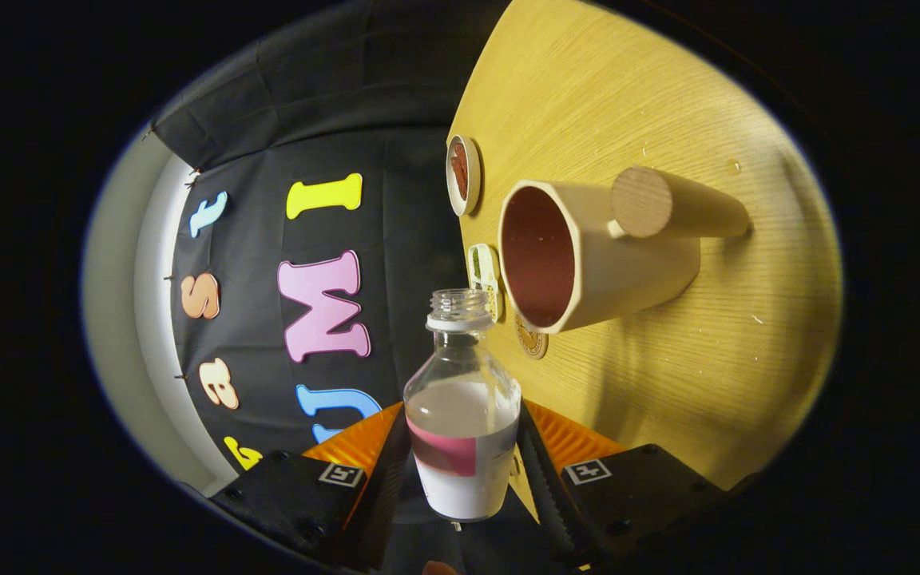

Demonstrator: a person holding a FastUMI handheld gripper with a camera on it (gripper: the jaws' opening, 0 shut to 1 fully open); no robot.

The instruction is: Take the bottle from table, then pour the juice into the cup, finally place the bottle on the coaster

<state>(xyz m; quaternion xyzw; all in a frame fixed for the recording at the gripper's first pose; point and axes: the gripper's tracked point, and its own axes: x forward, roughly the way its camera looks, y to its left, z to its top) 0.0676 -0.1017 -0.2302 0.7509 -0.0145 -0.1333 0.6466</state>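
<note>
Bottle (461, 415), uncapped and part full, clamped between both fingers of the hand-held gripper (464, 471), its mouth near the cup (588, 255) on the worktop (668, 104)

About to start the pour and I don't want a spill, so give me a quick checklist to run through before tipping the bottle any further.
1. Grip: gripper fingers on both sides of the bottle: ok.
2. Cap off, neck open: ok.
3. Liquid left in bottle: ok.
4. Cup mouth facing the bottle neck, just beyond it: ok.
5. Neck directly above cup opening: cannot tell.
6. Coaster beside the cup free for the bottle: partly hidden by cup, cannot tell.
</note>
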